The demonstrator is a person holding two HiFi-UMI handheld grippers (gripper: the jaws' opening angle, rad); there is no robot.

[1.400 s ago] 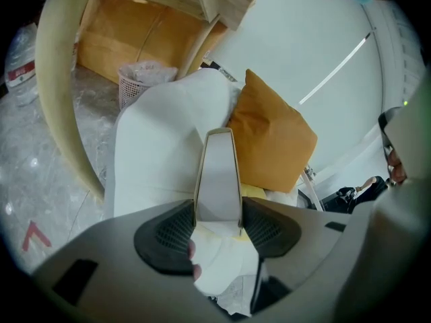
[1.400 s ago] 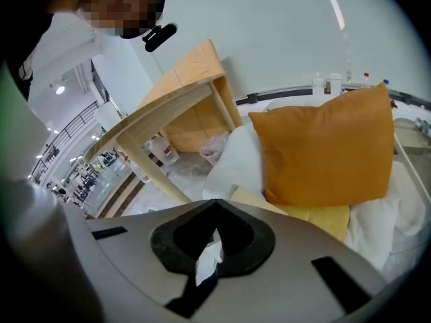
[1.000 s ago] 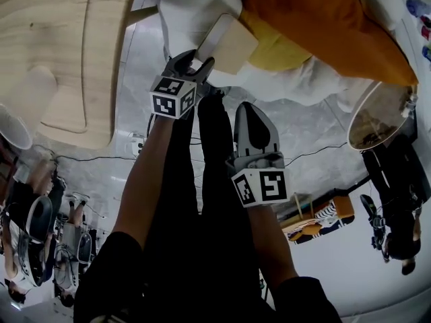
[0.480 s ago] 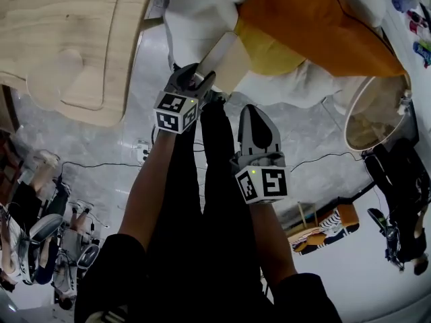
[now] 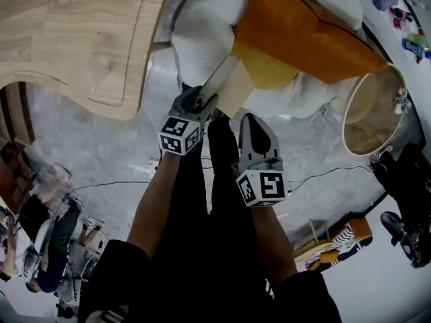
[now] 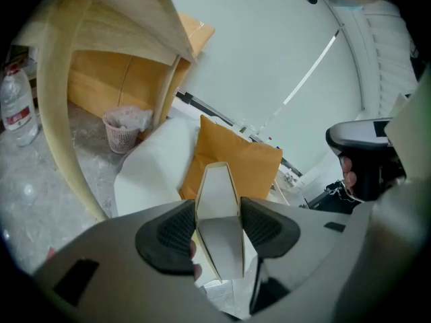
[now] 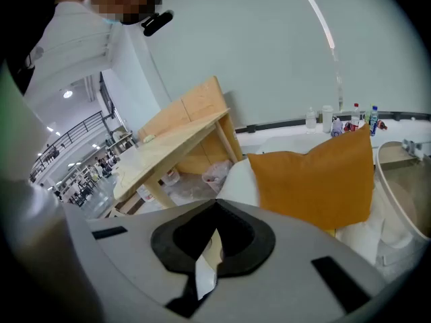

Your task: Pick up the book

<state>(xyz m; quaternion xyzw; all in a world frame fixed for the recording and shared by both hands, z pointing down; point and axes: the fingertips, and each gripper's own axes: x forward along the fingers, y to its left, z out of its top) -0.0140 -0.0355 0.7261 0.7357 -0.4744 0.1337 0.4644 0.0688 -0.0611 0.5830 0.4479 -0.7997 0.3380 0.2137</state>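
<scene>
**Head view.** Your left tool (image 5: 199, 99) is shut on the near end of the book (image 5: 230, 85). The book sticks out straight ahead of that tool. Its long side points away from you, toward the white cushion (image 5: 202, 32) and the orange pillow (image 5: 303, 32). Your right tool (image 5: 254, 123) is just beside the left one, a bit nearer to you and to the right of the book. It does not seem to touch the book.

**Left gripper view.** The two pads press on both sides of the book (image 6: 217, 187). The jaws stand quite wide because the book is thick. The book stands on its edge between them and runs on ahead of the tool. The orange pillow lies past its far end.

**Right gripper view.** The jaws of your right tool (image 7: 214, 237) are closed together and hold nothing. A small pale bit shows low in the gap. I cannot tell if it is the book.

The left hand has the book, so the next move hangs on that hand. Most of the book sits out ahead of the pads, so I think its far end could dip.
</scene>
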